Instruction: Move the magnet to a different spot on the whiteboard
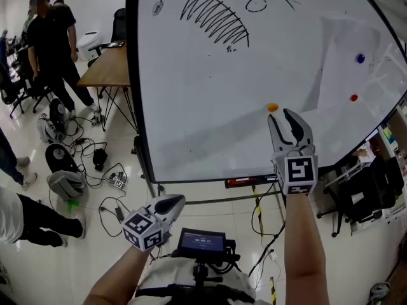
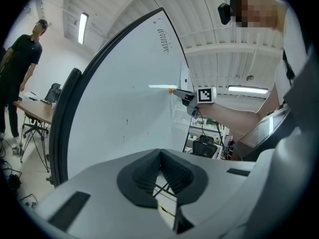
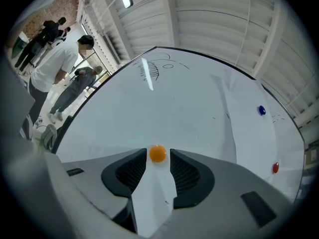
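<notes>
**At the whiteboard: orange magnet framed by the parted right jaws**

On the whiteboard [image 1: 210,119], in the head view, the orange magnet [image 1: 273,107] sits below the scribbled hatching, just off the tips of the right gripper [image 1: 285,115]. A blue magnet [image 1: 360,58] and a red magnet [image 1: 353,98] lie well off toward the board's right edge. My left gripper [image 1: 174,201] hangs low, below the board's bottom edge.

Left gripper view: the left gripper [image 2: 160,155] is clenched on nothing, pads meeting – the whiteboard [image 2: 124,98] stands off to its left.

Right gripper view: the right gripper [image 3: 158,159] is released, jaws apart, with the orange magnet [image 3: 158,154] on the whiteboard [image 3: 189,113] between its tips. I cannot tell whether either pad touches it.
</notes>
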`<state>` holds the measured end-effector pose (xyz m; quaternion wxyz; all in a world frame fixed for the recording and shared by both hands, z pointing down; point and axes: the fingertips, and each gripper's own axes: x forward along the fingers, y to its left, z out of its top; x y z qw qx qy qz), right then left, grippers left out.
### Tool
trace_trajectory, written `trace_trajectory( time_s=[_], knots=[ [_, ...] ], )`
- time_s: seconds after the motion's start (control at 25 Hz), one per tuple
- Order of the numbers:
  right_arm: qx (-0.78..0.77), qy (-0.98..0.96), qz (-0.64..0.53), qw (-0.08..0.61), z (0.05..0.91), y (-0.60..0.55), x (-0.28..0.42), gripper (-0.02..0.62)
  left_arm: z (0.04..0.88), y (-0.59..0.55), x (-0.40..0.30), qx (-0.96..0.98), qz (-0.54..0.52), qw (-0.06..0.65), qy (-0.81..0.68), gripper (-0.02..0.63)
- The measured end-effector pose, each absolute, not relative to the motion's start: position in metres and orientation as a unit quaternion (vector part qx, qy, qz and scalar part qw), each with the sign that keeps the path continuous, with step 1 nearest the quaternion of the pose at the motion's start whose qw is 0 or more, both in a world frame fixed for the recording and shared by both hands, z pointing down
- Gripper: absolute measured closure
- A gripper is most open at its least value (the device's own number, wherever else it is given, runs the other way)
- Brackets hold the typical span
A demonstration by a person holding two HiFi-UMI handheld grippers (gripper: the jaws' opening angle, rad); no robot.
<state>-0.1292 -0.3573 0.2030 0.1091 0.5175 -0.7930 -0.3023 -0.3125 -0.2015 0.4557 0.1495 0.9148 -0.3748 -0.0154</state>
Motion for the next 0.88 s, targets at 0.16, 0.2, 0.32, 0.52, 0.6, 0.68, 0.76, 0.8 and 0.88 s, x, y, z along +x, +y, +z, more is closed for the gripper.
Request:
trace_trajectory(
  time_s=[0.16, 0.2, 0.32, 0.52, 0.6, 0.68, 0.76, 0.8, 0.88],
  knots=[
    [0.517, -0.793, -0.304, 0.108, 0.208, -0.349, -0.121, 0.43, 0.459, -0.198, -0.308, 0.917, -0.014, 0.149, -0.368, 0.572],
    [0.516, -0.793, -0.304, 0.108, 0.211, -0.345, -0.121, 0.431, 0.461, -0.197, -0.308, 0.917, -0.012, 0.15, -0.368, 0.572],
    [0.52, -0.797, -0.289, 0.104, 0.221, -0.336, -0.119, 0.471, 0.464, -0.195, -0.31, 0.917, -0.009, 0.156, -0.367, 0.573],
    [0.526, -0.816, -0.221, 0.087, 0.253, -0.322, -0.112, 0.577, 0.473, -0.192, -0.308, 0.918, -0.004, 0.168, -0.358, 0.572],
    [0.528, -0.82, -0.2, 0.093, 0.269, -0.315, -0.106, 0.577, 0.478, -0.192, -0.303, 0.919, -0.004, 0.175, -0.353, 0.573],
    [0.53, -0.822, -0.182, 0.101, 0.284, -0.308, -0.097, 0.577, 0.485, -0.193, -0.297, 0.921, -0.003, 0.18, -0.345, 0.573],
    [0.533, -0.824, -0.164, 0.103, 0.297, -0.303, -0.087, 0.577, 0.491, -0.192, -0.289, 0.923, -0.001, 0.183, -0.337, 0.572],
    [0.535, -0.824, -0.154, 0.101, 0.302, -0.3, -0.081, 0.577, 0.493, -0.191, -0.285, 0.925, -0.001, 0.183, -0.333, 0.572],
    [0.541, -0.825, -0.135, 0.092, 0.313, -0.292, -0.073, 0.577, 0.494, -0.187, -0.278, 0.928, -0.003, 0.178, -0.326, 0.572]
  ],
)
